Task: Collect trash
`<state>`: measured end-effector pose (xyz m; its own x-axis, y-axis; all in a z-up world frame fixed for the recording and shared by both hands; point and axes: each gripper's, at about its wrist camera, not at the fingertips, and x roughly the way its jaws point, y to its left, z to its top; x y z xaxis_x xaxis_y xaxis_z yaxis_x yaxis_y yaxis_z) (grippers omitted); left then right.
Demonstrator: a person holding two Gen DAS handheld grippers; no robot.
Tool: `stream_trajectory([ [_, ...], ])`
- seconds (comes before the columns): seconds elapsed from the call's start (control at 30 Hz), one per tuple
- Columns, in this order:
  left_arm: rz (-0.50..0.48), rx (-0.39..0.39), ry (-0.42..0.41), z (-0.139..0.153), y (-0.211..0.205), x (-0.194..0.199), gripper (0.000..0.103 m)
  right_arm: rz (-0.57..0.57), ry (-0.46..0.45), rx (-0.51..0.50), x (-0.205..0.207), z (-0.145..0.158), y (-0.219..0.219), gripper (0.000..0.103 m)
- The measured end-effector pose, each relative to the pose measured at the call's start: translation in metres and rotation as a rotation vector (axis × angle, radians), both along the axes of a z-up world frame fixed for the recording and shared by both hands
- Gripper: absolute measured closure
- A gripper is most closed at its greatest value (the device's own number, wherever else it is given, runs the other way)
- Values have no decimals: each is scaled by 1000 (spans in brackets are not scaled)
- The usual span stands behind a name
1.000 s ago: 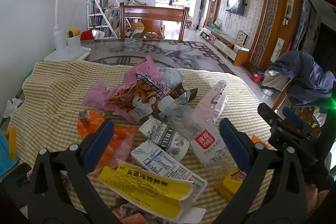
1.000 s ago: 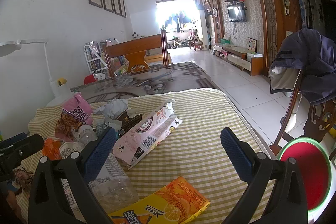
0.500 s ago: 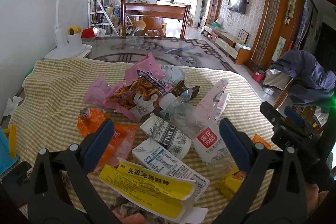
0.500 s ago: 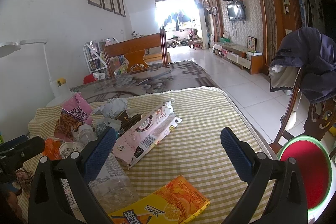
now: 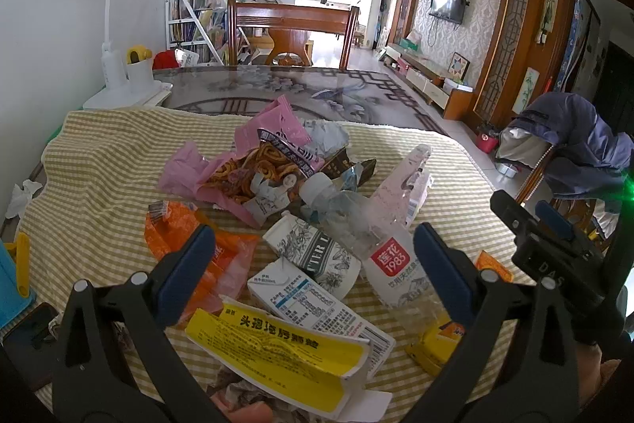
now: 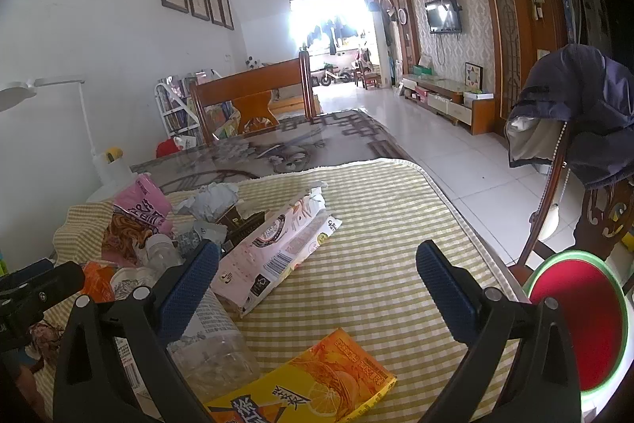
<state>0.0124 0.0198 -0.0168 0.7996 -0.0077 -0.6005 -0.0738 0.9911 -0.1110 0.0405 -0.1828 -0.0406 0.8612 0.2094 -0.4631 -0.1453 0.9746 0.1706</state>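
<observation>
— Since the left wrist view looks straight down on the pile, what sits under the left gripper?

— Its jaws are spread wide and pinch nothing. Between them lies the clear plastic bottle, red label up, white cap pointing away. It looks empty and crushed, so probably light, springy and slick; the labelled waist seems the safest place to pinch. Touching the bottle on its left are two white cartons, likely stiff enough to take by an edge. Nearer than the bottle lies a yellow wrapper; beyond it, a pink snack bag. Both look limp.

— And the right wrist view?

— The right gripper is also wide apart, empty. The bottle lies against its left finger, with a pink-white packet just beyond the bottle and an orange box to the bottle's right.

— The surface?

— A yellow checked cloth, soft and likely to ruck, spread over a table. Beyond: tiled living room, wooden chair, wall television.
</observation>
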Motion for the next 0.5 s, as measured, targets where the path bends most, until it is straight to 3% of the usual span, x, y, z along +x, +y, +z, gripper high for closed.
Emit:
stream_trajectory([
  [0.27,13,7,-9,1,1,-2,5,-11,22,11,4,-2,-1,7],
  [0.33,56,18,-36,5,8,-8,5,-13,30,16,6,-2,-1,7],
  [0.43,207,64,-43,7,29,-20,5,-12,43,19,9,-4,0,7],
  [0.5,299,5,7,0,58,-24,5,-8,45,14,8,-5,1,7],
])
